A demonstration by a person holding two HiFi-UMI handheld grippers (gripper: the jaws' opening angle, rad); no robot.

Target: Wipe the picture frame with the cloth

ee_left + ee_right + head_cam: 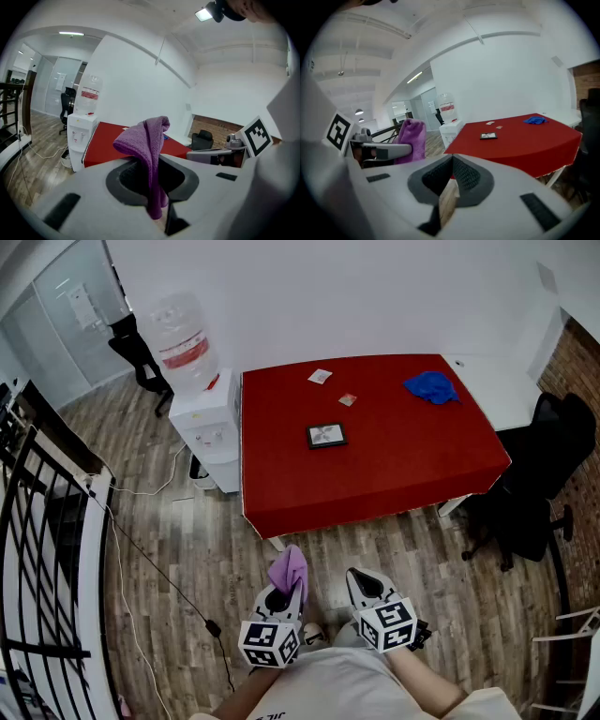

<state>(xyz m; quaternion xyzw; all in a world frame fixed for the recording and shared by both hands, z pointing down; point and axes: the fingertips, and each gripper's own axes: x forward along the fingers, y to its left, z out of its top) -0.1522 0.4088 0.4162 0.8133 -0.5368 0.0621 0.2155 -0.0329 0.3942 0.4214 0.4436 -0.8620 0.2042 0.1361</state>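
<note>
The picture frame (pixel 325 435) lies flat near the middle of the red table (pixel 394 474), small and dark-edged; the right gripper view also shows the picture frame (pixel 488 136). I stand on the floor well short of the table. My left gripper (pixel 284 591) is shut on a purple cloth (pixel 288 568), which sticks up from the jaws and droops over; the left gripper view shows the purple cloth (pixel 149 140) pinched in my left gripper (pixel 154 164). My right gripper (pixel 362 579) is shut with nothing in it, its jaws meeting in the right gripper (pixel 451 163).
A blue cloth (pixel 432 387) and two small cards (pixel 320 376) lie on the table's far side. A water dispenser (pixel 208 413) stands at the table's left end, with a cable (pixel 150 563) trailing across the wood floor. A black office chair (pixel 534 493) is at the right and a black railing (pixel 37 559) at the left.
</note>
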